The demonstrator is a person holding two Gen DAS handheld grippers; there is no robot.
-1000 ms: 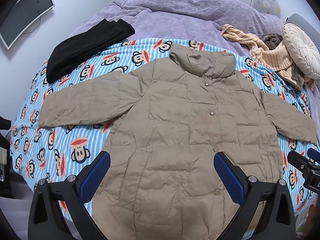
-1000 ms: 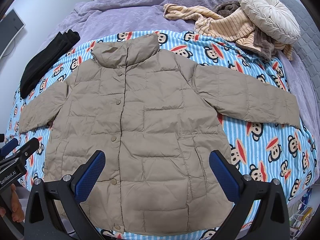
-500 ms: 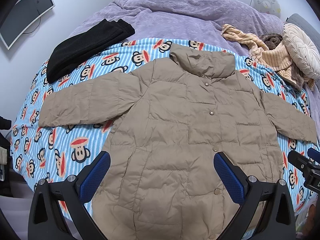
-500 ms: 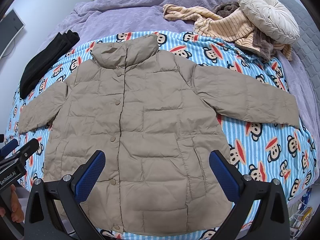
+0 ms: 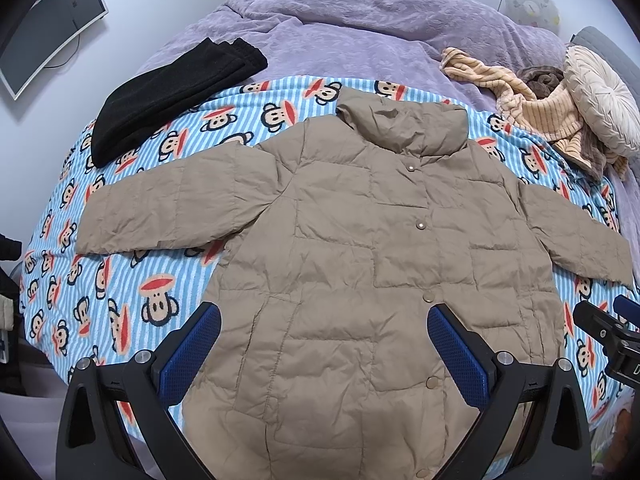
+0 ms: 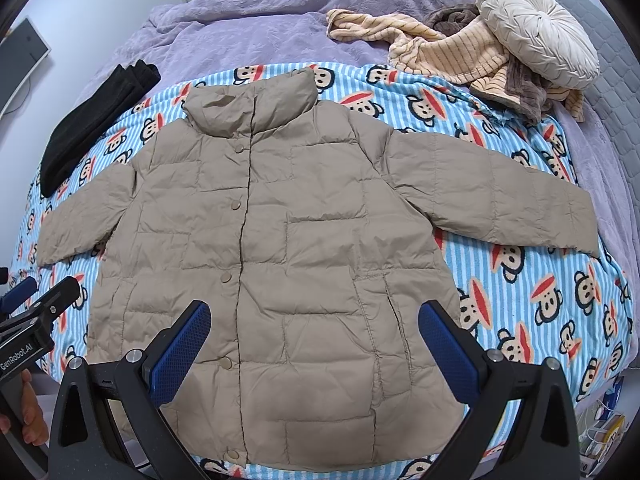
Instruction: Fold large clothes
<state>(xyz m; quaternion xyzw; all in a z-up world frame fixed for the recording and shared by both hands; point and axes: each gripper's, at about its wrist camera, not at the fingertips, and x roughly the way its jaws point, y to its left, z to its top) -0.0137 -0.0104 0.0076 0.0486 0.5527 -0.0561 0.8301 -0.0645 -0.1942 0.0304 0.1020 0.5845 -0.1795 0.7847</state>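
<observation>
The tan puffer jacket (image 5: 360, 260) is lying front-up and snapped shut on the monkey-print blanket (image 5: 120, 288), filling the middle of both views, collar toward 12 o'clock, hem toward 6 o'clock at the bed's near edge, both sleeves spreading out to 9 and 3 o'clock. Nothing is folded yet.

Judging the risks: the quilted shell looks slick and puffy, so a thin pinch is likely going to slip off, and a folded sleeve may be springing back open as trapped air pushes it. The hem is lying close to the bed's edge, so a careless drag could be pulling the jacket off toward the floor or rucking the blanket under it.

The left tongs (image 5: 320, 356) are hovering over the lower left panel with the blue pads wide apart, holding nothing; contact with the fabric cannot be told. The right tongs (image 6: 316, 352) are hanging equally wide over the lower right panel, empty too.

Further out, a black folded garment (image 5: 168, 92) is sitting at 10 o'clock, and a cream round cushion (image 6: 536, 28) on striped knitwear (image 6: 448, 56) at 2 o'clock.
</observation>
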